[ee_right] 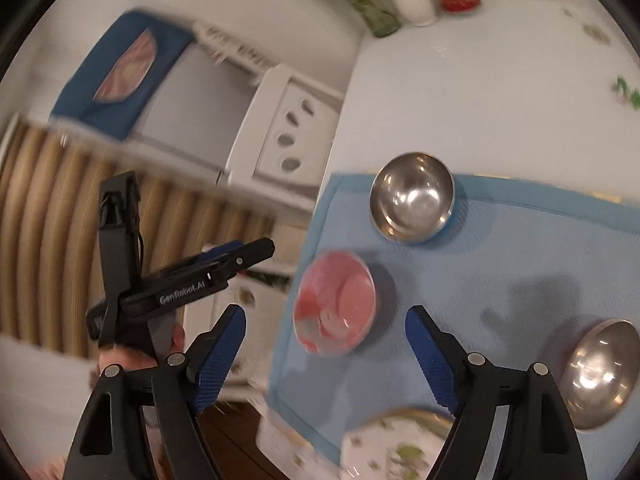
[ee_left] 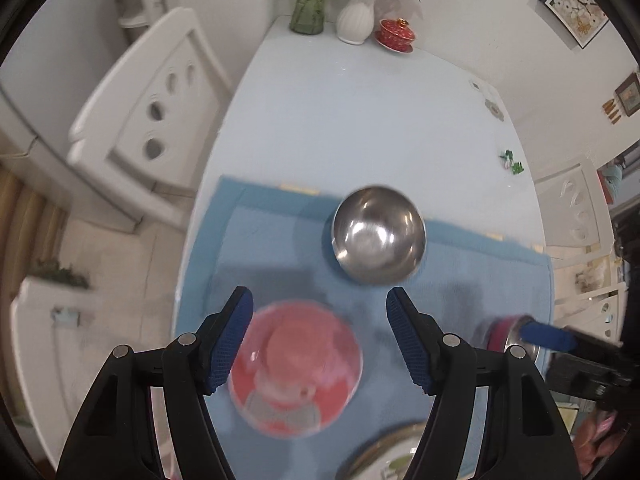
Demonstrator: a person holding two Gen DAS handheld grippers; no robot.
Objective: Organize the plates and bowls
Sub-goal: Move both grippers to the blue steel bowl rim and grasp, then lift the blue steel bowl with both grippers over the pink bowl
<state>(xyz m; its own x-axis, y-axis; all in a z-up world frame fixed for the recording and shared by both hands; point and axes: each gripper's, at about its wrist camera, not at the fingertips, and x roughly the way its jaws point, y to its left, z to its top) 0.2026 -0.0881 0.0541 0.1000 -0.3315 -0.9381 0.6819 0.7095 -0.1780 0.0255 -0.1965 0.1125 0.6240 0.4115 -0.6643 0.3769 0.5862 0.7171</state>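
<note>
Both your grippers hang spread and empty above the blue mat [ee_left: 280, 236]: the left gripper [ee_left: 320, 344] directly over the pink bowl [ee_left: 296, 368] at the mat's left edge, nearer than your right gripper [ee_right: 326, 356].

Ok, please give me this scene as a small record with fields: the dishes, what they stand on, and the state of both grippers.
surface: blue mat on a pale table
steel bowls: one at the mat's far edge; a second near the right gripper
pink bowl: on the mat, blurred
patterned plate: near edge, partly hidden
left gripper: open, empty
right gripper: open, empty
background: vases, red lidded cup
</note>
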